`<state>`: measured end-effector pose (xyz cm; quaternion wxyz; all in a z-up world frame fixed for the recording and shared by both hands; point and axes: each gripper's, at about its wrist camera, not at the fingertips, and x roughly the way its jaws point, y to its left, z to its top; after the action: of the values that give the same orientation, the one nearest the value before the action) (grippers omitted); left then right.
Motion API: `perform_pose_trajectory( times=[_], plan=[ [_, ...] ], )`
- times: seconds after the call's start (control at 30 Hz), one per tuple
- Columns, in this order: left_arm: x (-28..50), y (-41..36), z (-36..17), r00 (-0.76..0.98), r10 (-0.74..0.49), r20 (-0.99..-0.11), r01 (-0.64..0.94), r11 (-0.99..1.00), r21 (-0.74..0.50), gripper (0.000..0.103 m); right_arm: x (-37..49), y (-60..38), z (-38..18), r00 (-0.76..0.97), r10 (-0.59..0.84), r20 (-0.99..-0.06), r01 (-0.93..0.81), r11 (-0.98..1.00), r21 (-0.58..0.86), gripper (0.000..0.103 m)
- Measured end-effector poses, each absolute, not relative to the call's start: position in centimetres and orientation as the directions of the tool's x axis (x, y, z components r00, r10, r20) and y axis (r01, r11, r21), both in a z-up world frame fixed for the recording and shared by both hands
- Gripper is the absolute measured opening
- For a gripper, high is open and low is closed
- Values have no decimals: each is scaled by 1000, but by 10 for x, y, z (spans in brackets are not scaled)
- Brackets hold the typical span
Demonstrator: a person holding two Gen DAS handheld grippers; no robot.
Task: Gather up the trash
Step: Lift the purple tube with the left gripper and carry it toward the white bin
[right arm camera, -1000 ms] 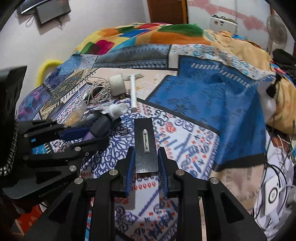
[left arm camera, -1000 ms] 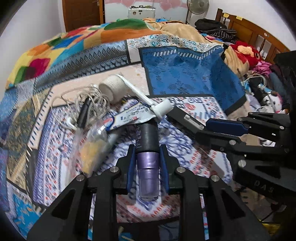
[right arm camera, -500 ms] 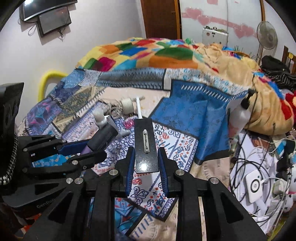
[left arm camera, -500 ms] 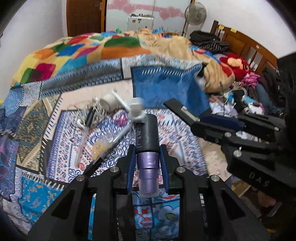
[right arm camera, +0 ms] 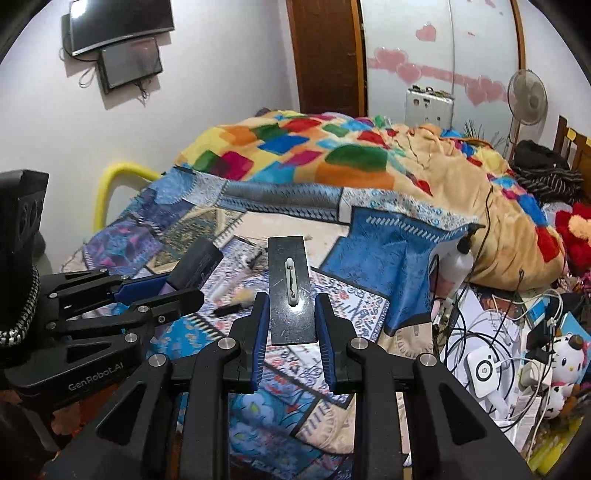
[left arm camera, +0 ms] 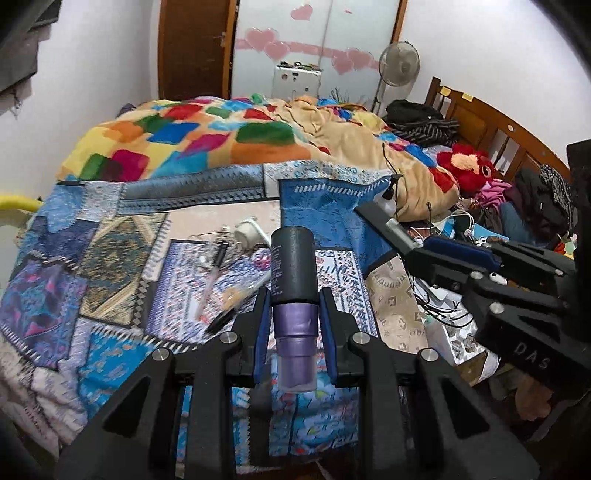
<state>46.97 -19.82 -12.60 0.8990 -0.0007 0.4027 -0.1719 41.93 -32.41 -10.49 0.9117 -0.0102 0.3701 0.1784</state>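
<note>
My left gripper [left arm camera: 294, 310] is shut on a black and purple tube [left arm camera: 293, 273], held well above the bed. In the right wrist view the same left gripper [right arm camera: 177, 286] and its tube [right arm camera: 195, 264] show at the left. My right gripper [right arm camera: 291, 314] is shut on a flat black card [right arm camera: 290, 286] with a small white clip on it; in the left wrist view that card [left arm camera: 384, 225] sticks out from the right gripper [left arm camera: 428, 251]. On the patterned bedspread [left arm camera: 110, 280] below lie a white reel [left arm camera: 245, 232], a tangle of cable, a black pen [left arm camera: 221, 321] and a clear wrapper [left arm camera: 236, 293].
A colourful patchwork blanket [left arm camera: 207, 144] is heaped at the far side of the bed. To the right sit a wooden headboard [left arm camera: 491, 125], a red plush toy [left arm camera: 467, 166], clothes, cables and chargers [right arm camera: 484, 369]. A fan [right arm camera: 526, 99], a door and a wall screen [right arm camera: 122, 22] are behind.
Both grippers have risen away from the bedspread, each keeping its object. The bed litter now looks smaller and farther off, and more of the room shows.
</note>
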Motion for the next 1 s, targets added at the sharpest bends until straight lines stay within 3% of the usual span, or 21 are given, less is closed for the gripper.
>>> perform_pose_trajectory(
  times=[0.6, 1.0],
  plan=[
    [333, -77, -62, 738, -162, -655, 131, 987, -97, 25, 312, -239, -42, 682, 423, -597, -454, 885, 108, 23],
    [248, 15, -76, 747, -47, -663, -7, 997, -79, 25, 252, -161, -45, 631, 491, -601, -549, 830, 102, 23]
  ],
)
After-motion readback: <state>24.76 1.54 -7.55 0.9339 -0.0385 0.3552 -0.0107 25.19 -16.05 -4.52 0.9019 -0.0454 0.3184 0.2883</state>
